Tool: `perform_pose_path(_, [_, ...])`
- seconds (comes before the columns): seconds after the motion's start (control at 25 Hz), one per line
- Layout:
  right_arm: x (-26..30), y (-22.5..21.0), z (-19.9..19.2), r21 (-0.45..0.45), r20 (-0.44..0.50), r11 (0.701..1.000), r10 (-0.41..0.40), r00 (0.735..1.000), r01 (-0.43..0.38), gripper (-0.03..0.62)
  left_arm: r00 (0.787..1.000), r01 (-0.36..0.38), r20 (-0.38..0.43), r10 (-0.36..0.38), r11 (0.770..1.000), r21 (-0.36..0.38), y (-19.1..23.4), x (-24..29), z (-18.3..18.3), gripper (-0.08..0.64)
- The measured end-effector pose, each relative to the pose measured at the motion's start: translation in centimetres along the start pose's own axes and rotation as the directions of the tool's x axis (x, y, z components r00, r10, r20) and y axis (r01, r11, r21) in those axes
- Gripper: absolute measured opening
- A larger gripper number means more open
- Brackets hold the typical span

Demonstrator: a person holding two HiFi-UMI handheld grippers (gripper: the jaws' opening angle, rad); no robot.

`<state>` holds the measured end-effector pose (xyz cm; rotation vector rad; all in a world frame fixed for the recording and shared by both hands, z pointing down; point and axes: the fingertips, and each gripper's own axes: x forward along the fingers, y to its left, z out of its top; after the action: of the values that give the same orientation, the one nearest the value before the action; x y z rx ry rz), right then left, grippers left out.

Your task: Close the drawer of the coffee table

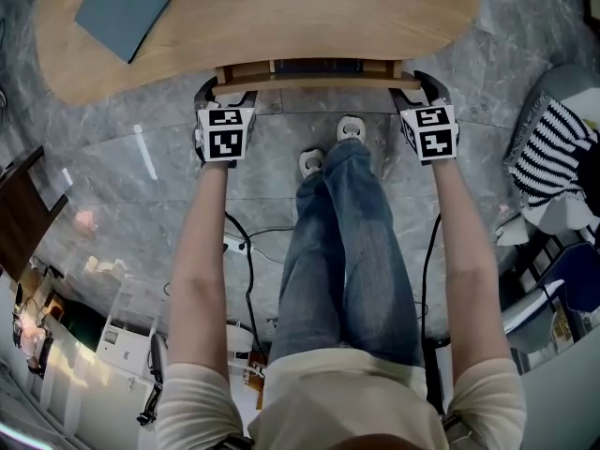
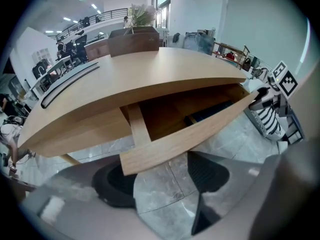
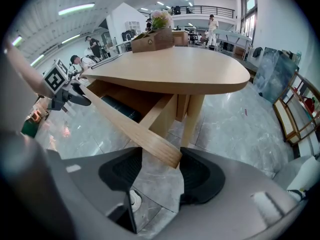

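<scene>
From the head camera, looking steeply down, I see a pale wooden table [image 1: 281, 26] with a rounded top on a grey marble floor [image 1: 141, 186]. Its drawer [image 1: 309, 81] stands partly open toward me, under the near edge of the top. A dark blue item [image 1: 314, 66] lies inside the drawer, too shaded for me to name. The person's bare arms [image 1: 202, 251] reach forward on either side of legs in blue jeans [image 1: 352, 251], with one hand-held gripper at each end of the drawer front [image 2: 200, 129]. The left hand-held gripper [image 2: 162, 166] has its jaws spread wide. The left end of the drawer front sits just over its left pad [image 2: 112, 186], and bare floor shows in the gap. The right hand-held gripper [image 3: 161, 170] is spread too, and the right end of the drawer front lies in the gap between its two pads [image 3: 200, 176]. The wood may be touching them, but I cannot tell for certain from this angle. On the tabletop, a flat grey-blue book [image 1: 122, 9] lies at the far left as I look down. A wooden box [image 3: 155, 40] holding flowers stands at the far end. A black-and-white striped cloth [image 1: 553, 153] is at the right, well apart from the table.
</scene>
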<state>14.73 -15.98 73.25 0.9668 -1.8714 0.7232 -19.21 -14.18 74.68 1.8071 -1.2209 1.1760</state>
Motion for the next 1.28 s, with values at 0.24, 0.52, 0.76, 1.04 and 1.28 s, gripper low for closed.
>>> perform_pose_path(0.24, [0.4,-0.8,1.4,-0.002,0.012,1.0,0.0,1.0,0.0,0.236,1.0,-0.019,0.009,0.019,1.0,-0.022,0.6,0.2,1.7,0.31])
perform_pose_path(0.52, [1.1,-1.5,2.9,0.001,0.023,1.0,-0.001,1.0,0.001,0.236,0.998,-0.054,0.008,0.055,0.995,-0.086,1.6,0.7,3.1,0.313])
perform_pose_path(0.76, [1.4,-2.2,4.0,0.0,0.029,1.0,-0.002,1.0,0.002,0.236,0.996,-0.076,0.028,0.084,0.976,-0.206,2.1,0.9,4.1,0.313])
perform_pose_path(1.04, [1.8,-2.7,4.8,-0.004,0.036,1.0,0.005,0.999,-0.004,0.236,0.995,-0.089,0.032,0.099,0.971,-0.223,2.5,1.2,5.1,0.313])
perform_pose_path(1.28, [1.8,-2.9,4.5,0.015,0.067,1.0,0.001,0.998,-0.003,0.239,0.992,-0.1,0.05,0.114,0.969,-0.227,2.4,1.4,4.9,0.313])
